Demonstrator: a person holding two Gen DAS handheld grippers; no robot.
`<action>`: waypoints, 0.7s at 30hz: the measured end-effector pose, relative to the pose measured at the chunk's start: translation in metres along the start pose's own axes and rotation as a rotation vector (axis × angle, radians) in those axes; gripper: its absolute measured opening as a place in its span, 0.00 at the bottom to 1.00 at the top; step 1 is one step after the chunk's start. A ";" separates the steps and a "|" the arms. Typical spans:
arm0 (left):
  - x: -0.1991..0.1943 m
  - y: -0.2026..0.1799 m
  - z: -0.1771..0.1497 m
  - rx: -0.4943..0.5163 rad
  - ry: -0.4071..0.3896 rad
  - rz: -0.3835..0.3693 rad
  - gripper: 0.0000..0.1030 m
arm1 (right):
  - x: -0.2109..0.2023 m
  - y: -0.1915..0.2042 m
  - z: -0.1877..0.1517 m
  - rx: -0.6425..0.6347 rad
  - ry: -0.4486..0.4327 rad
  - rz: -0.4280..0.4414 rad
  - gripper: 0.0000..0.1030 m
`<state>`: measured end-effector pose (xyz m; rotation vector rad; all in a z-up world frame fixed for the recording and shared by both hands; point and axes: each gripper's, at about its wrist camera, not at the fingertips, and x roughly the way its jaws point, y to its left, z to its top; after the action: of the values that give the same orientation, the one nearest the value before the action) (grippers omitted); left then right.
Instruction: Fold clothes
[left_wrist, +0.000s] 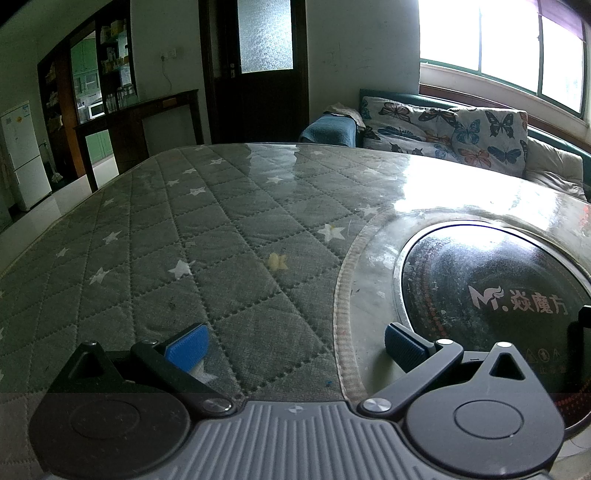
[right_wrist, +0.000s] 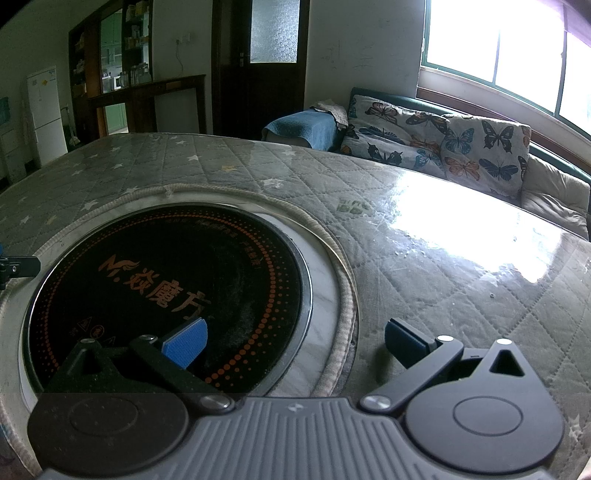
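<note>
No garment shows in either view. My left gripper (left_wrist: 293, 345) stands open low over the grey quilted star-print table cover (left_wrist: 192, 229), nothing between its blue pads (left_wrist: 188, 345). My right gripper (right_wrist: 293, 343) is open too, its left pad (right_wrist: 186, 343) over the round black cooktop (right_wrist: 166, 291) set in the table, its right pad over the quilted cover (right_wrist: 461, 280). A dark piece of the other gripper (right_wrist: 18, 266) shows at the left edge of the right wrist view. The cooktop (left_wrist: 491, 291) lies to the right of my left gripper.
A clear glossy sheet covers the quilted cover and glares under the window (left_wrist: 498, 48). A sofa with butterfly-print cushions (left_wrist: 443, 133) and a blue cloth (left_wrist: 328, 129) stands behind the table. A dark door (left_wrist: 262, 70), shelves (left_wrist: 110, 74) and a white fridge (left_wrist: 22, 155) lie beyond.
</note>
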<state>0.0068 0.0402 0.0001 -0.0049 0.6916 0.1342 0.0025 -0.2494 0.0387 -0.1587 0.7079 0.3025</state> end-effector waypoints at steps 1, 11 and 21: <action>0.000 0.000 0.000 0.000 0.000 0.000 1.00 | 0.000 0.000 0.000 0.000 0.000 0.000 1.00; 0.000 0.000 0.000 0.000 0.000 0.000 1.00 | 0.000 0.000 0.000 0.000 0.000 0.000 1.00; 0.000 0.000 0.000 0.000 0.000 0.000 1.00 | 0.000 0.000 0.000 0.000 0.000 0.000 1.00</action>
<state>0.0067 0.0402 0.0001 -0.0049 0.6916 0.1342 0.0024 -0.2495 0.0387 -0.1586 0.7079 0.3025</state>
